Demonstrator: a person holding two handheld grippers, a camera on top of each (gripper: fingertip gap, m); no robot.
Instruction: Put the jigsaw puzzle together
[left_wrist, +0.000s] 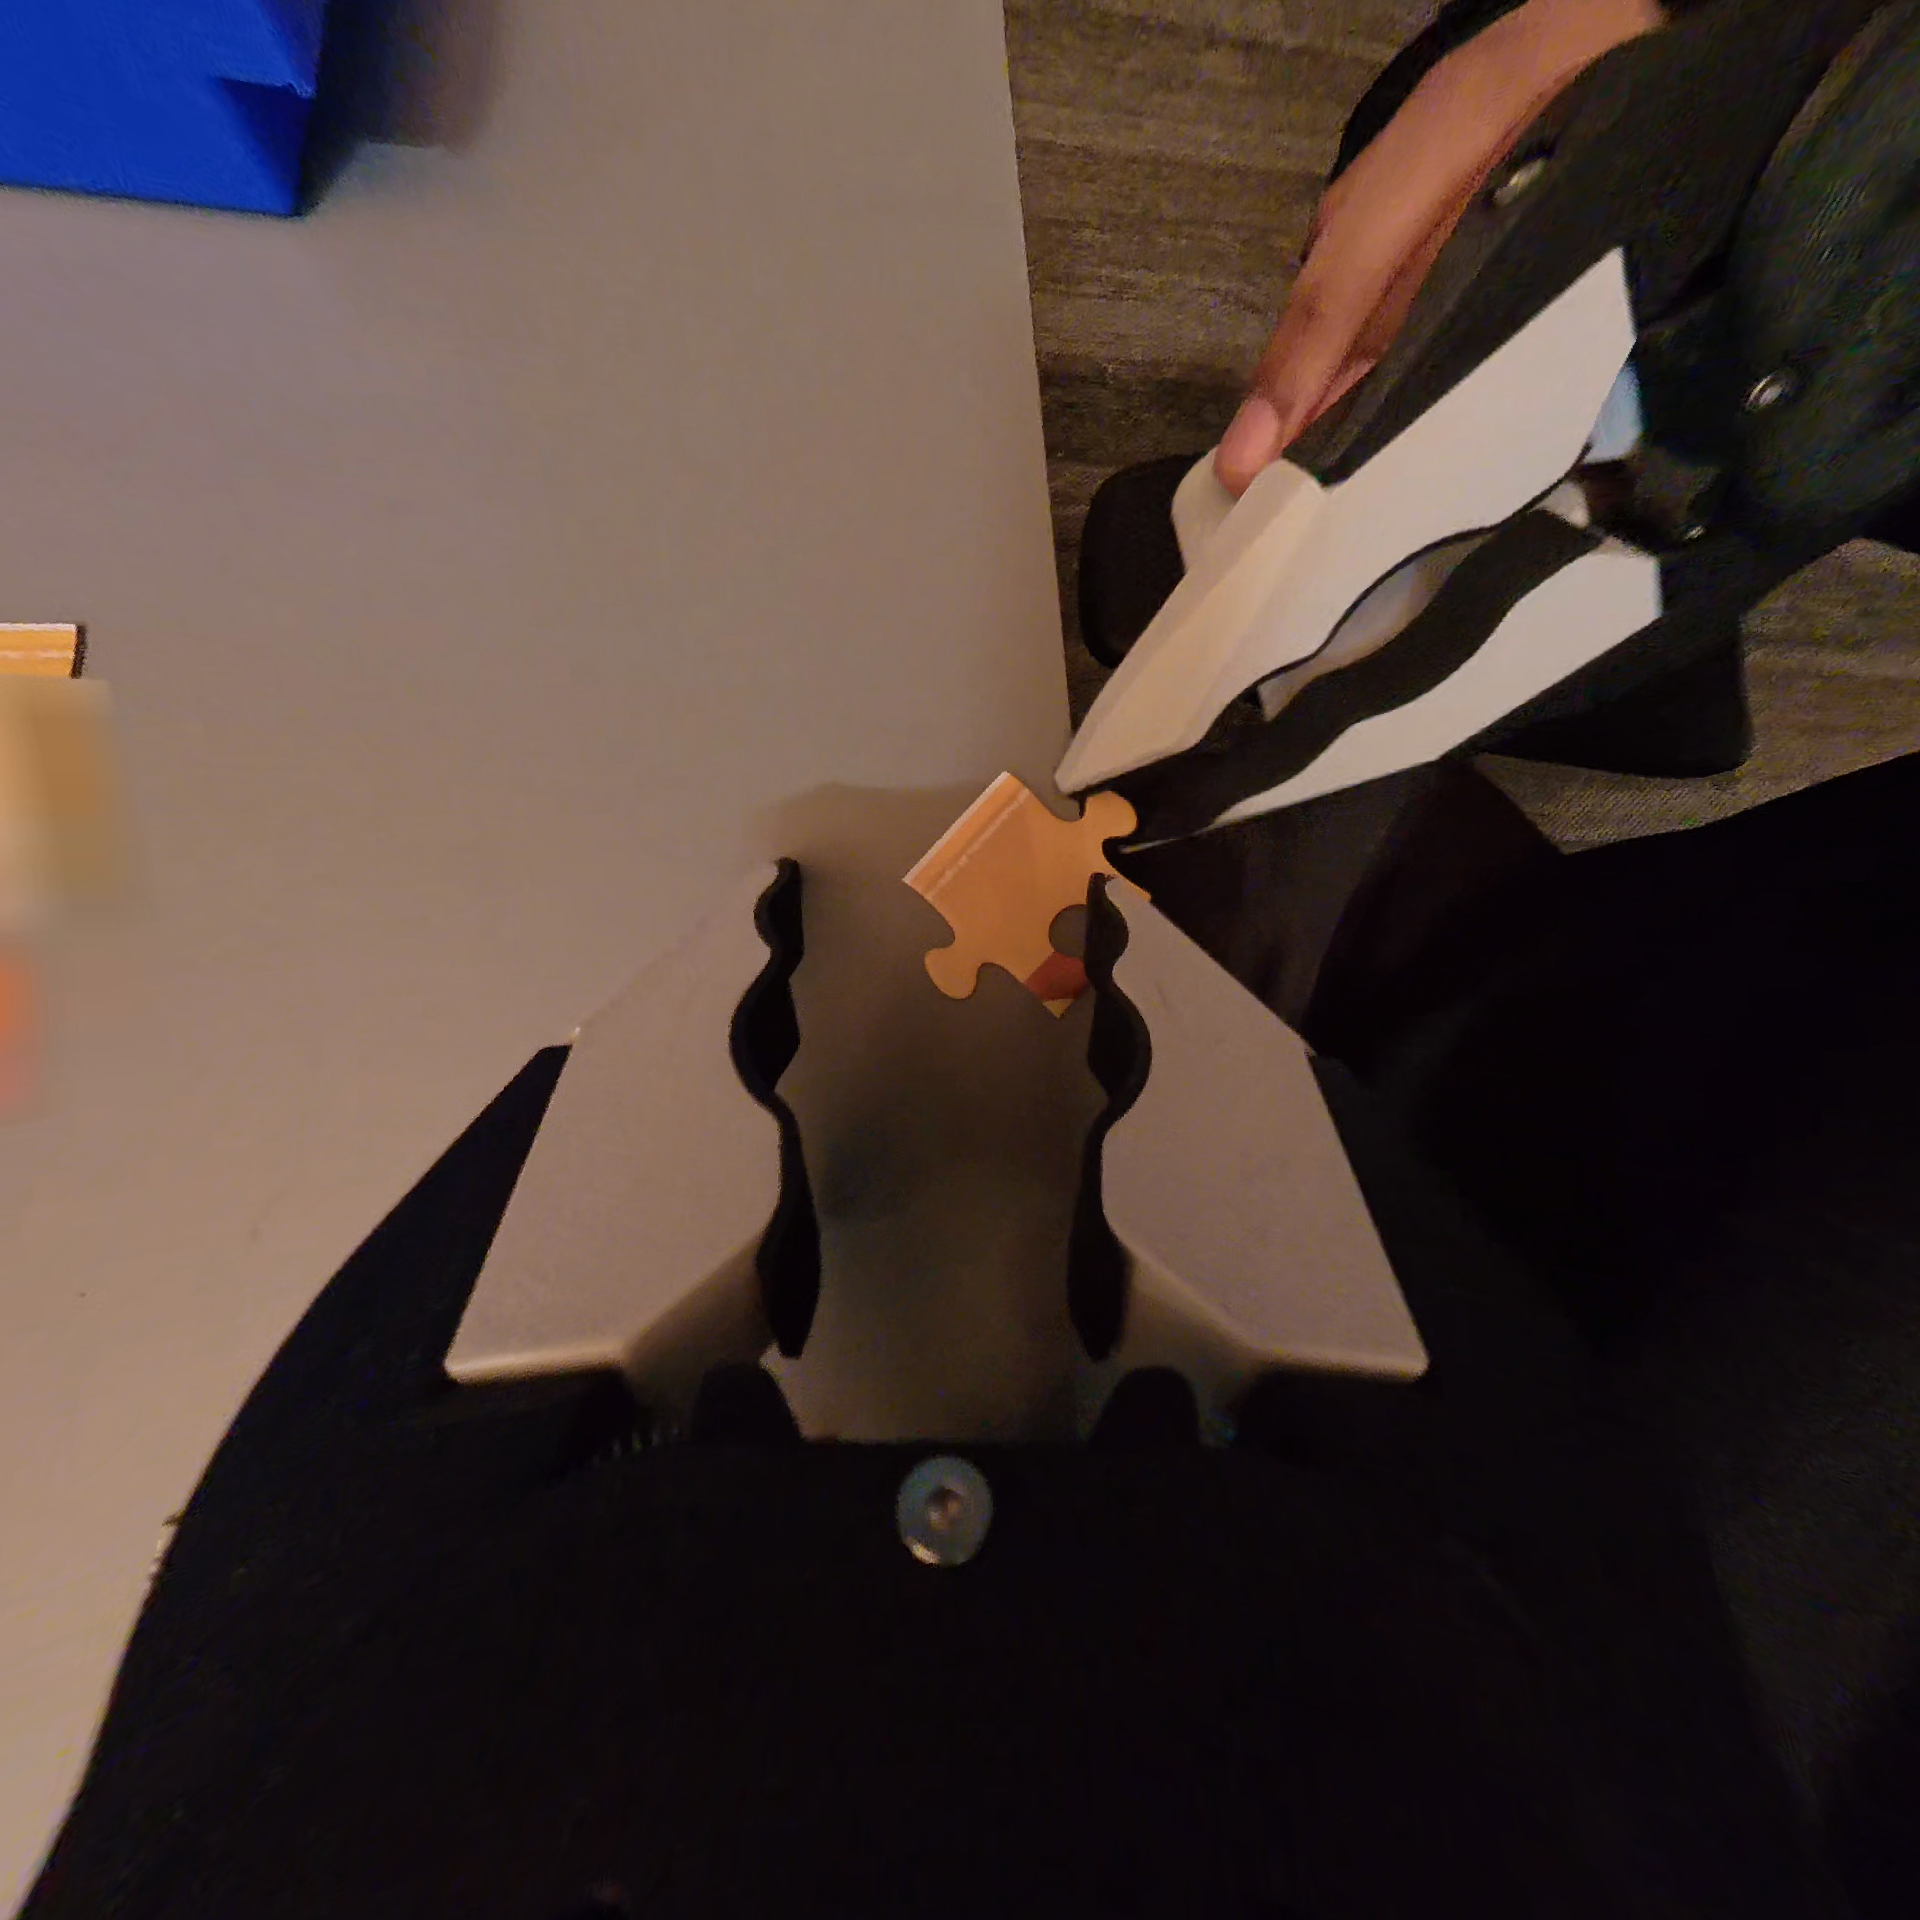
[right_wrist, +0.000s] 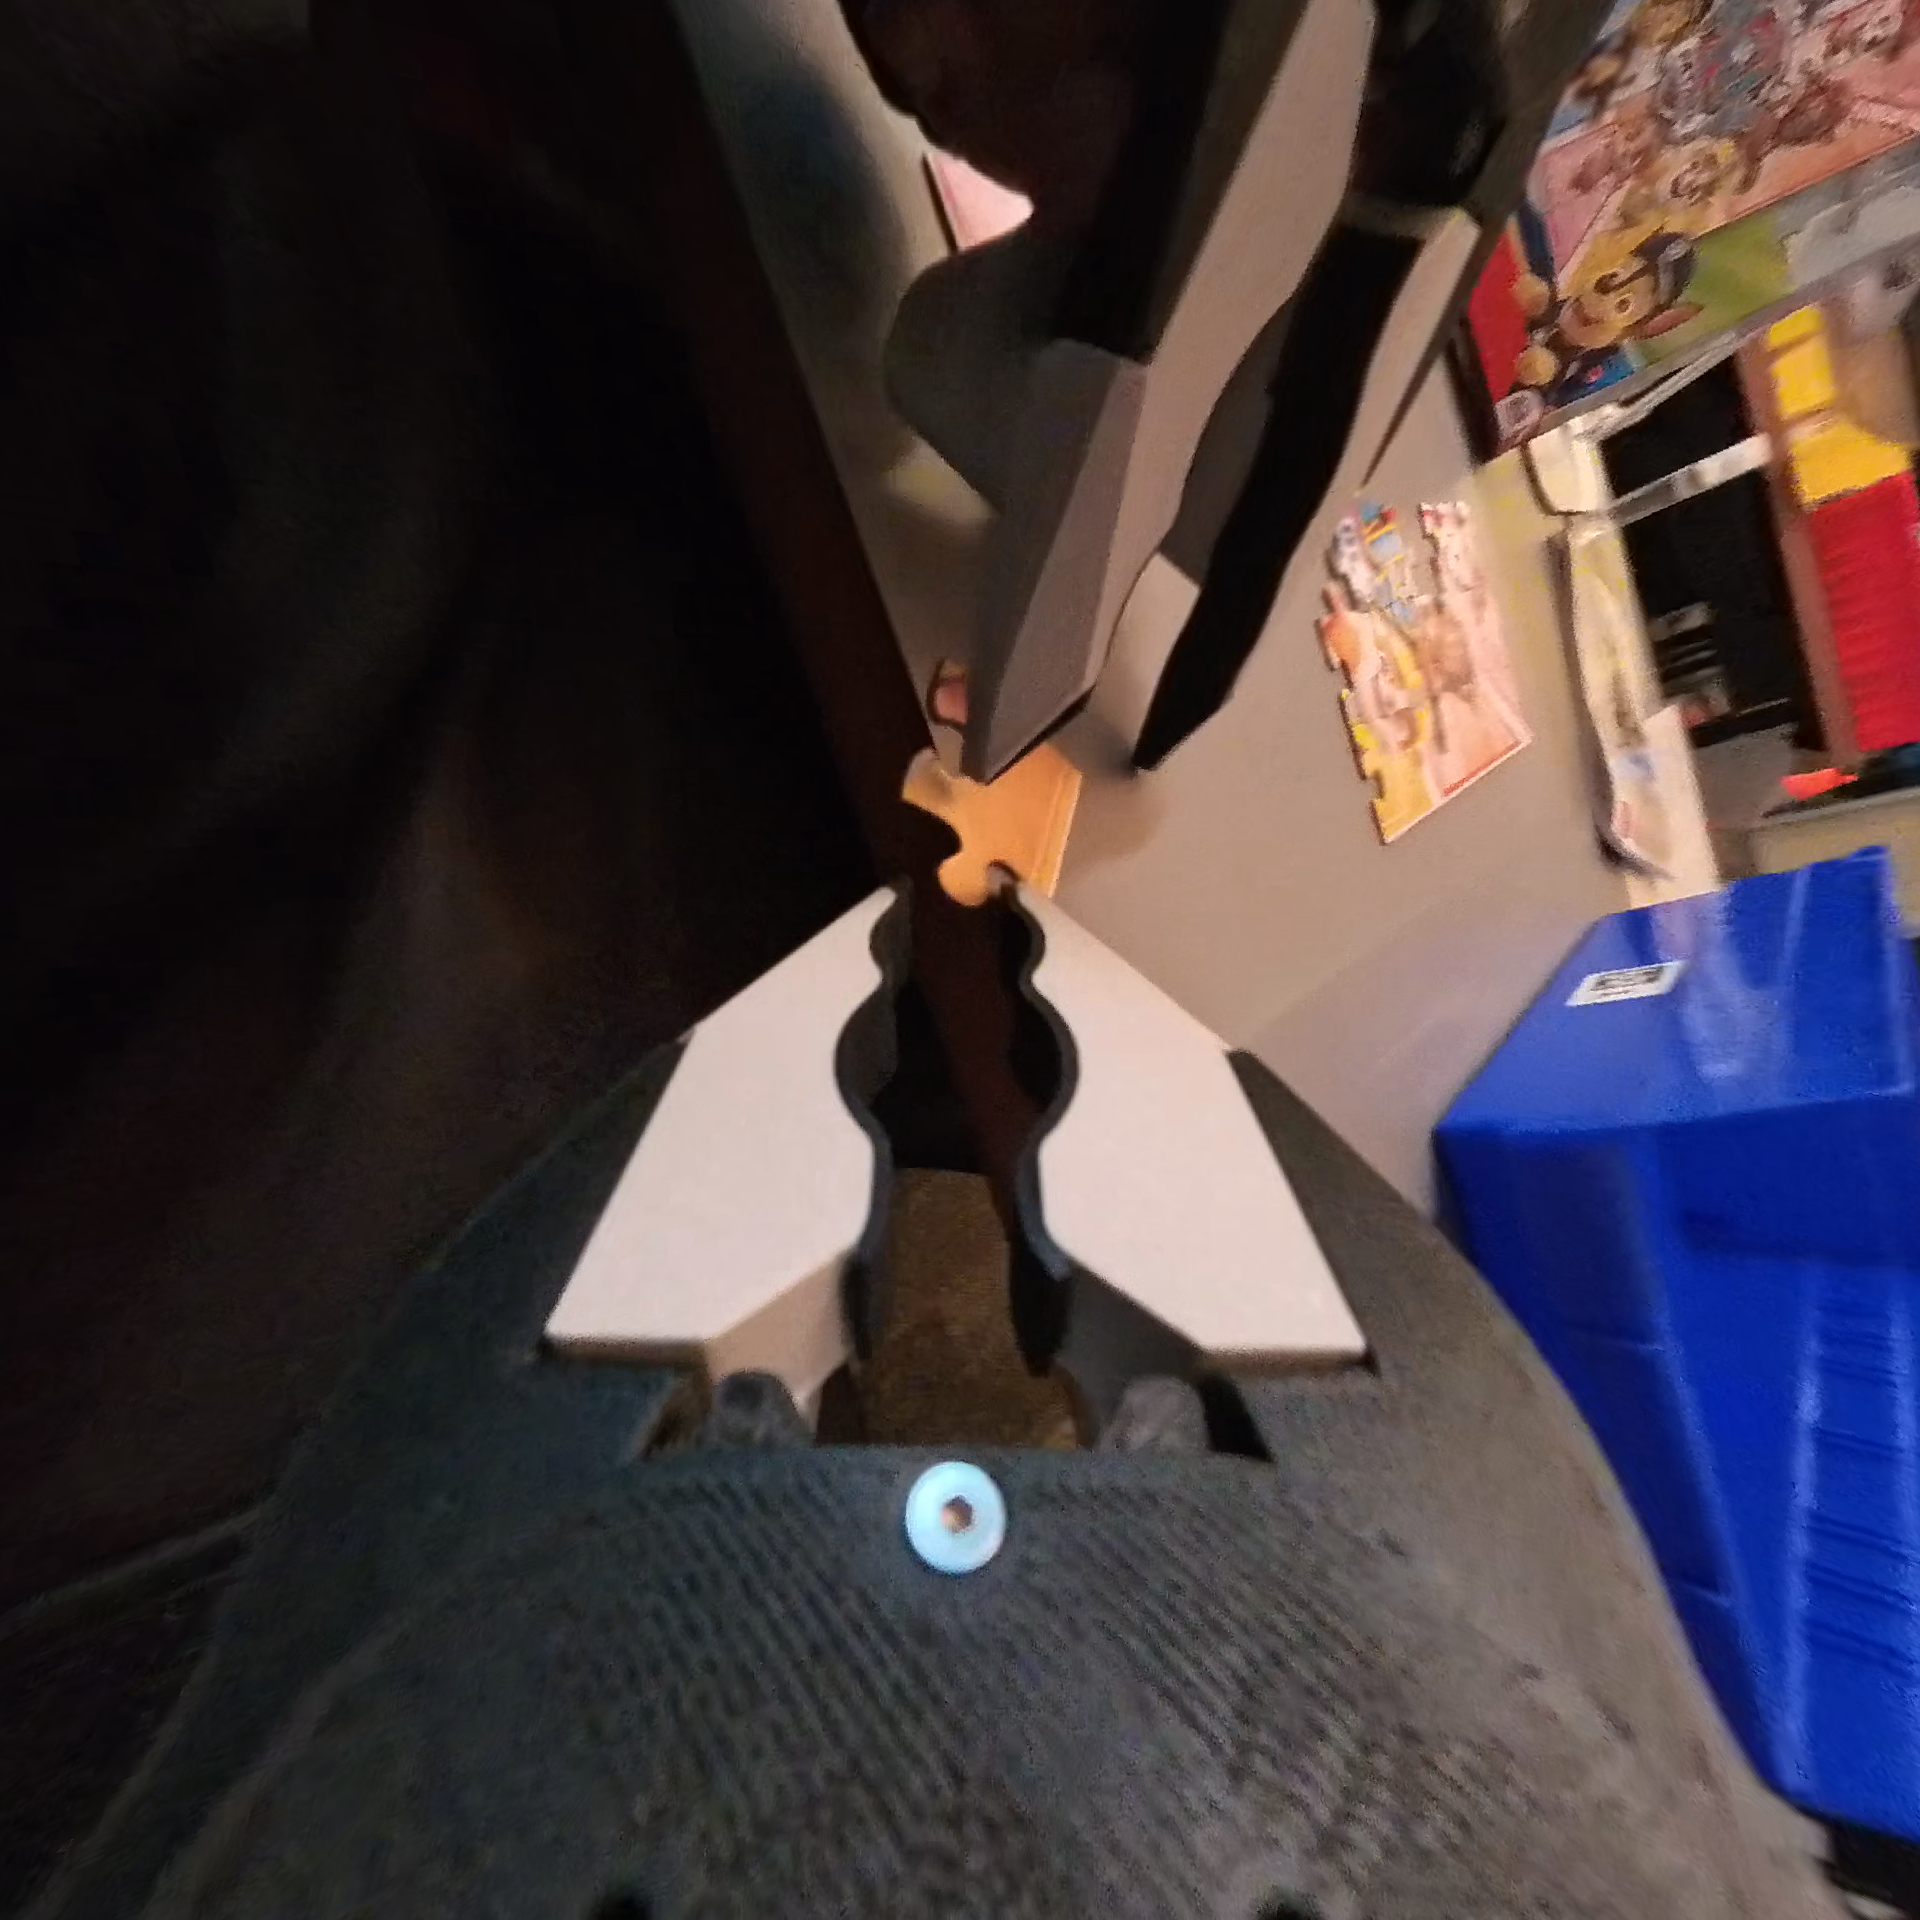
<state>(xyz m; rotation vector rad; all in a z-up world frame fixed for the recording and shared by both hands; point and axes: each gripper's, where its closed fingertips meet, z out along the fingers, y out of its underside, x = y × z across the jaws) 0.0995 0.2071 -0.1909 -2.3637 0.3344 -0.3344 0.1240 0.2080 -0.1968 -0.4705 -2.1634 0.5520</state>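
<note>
The flat orange cardboard jigsaw piece (left_wrist: 1023, 899) overhung the grey table's (left_wrist: 520, 623) edge; the right gripper (left_wrist: 1091, 816), from two o'clock, pinched its tab; the left gripper (left_wrist: 940, 894) stood spread. It risked falling.

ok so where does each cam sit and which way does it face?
Left wrist view: on the left tongs, looking down at the grey table edge and an orange puzzle piece; the right tongs and the hand holding them enter from the upper right.
Right wrist view: on the right tongs, facing the left tongs across the same piece; blue bin and a part-built puzzle beyond.
Shared: piece, both tongs, table, bin.
</note>
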